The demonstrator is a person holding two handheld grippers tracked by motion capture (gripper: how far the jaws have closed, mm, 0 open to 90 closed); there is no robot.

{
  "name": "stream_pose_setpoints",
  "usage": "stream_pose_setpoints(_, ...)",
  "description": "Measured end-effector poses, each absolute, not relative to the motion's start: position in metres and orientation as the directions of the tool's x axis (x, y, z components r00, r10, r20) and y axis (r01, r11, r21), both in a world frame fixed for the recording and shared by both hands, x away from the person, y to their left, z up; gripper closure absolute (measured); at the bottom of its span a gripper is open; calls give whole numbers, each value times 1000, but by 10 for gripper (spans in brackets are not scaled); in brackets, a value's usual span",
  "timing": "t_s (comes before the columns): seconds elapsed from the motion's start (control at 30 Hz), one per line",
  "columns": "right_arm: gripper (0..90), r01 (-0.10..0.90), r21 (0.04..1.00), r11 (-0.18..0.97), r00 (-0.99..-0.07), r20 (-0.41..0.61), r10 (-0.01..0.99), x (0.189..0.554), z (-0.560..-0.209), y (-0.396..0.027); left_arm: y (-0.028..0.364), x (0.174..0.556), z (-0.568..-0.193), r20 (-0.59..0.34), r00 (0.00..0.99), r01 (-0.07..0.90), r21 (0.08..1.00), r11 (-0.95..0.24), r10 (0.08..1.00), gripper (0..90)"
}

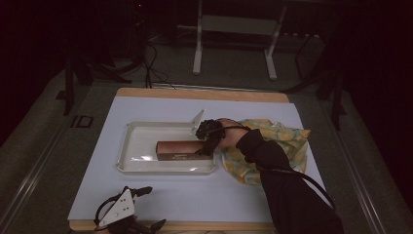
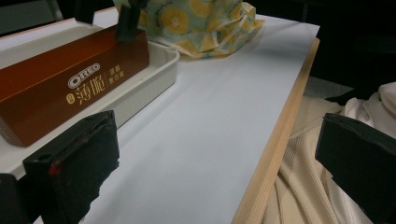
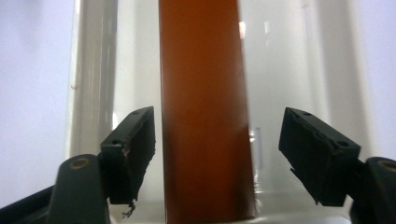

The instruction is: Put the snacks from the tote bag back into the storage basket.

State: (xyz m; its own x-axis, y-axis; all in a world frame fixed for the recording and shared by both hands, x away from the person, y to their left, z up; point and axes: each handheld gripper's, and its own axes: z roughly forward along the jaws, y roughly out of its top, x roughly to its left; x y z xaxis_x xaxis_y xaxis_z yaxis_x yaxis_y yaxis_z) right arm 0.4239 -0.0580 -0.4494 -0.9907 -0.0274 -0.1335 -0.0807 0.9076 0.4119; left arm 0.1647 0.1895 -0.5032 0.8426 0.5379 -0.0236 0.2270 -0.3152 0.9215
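One box [image 1: 178,149] in tray [image 1: 146,165], long axis left-right.

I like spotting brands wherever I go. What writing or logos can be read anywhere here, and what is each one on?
"OREO": white logo on the side of the brown box lying in the white tray.
Chinese characters under and beside that logo: present, too stylised or small for me to quote reliably.
In the high view, the print on the brown box is too small to read.
Yellow patterned cloth: no text.
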Motion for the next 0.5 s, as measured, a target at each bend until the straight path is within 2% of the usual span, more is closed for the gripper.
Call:
stream_pose_setpoints(0.17, 127, -43, 479, 877, -993, -119, 16, 423, -435, -68, 189, 165, -503, -27, 841, 230, 922, -311, 540, 0)
stream_pose_setpoints(0.23, 107, -34, 494, 869, -994, -106, 21, 422, -432, -73, 189, 165, -503, -26, 841, 230, 921, -314, 540, 0)
stream_pose_setpoints(0.5, 108, 34, 532, 846, -990, -100, 103, 421, -424, -96, 189, 166, -503, -27, 841, 232, 920, -315, 540, 0)
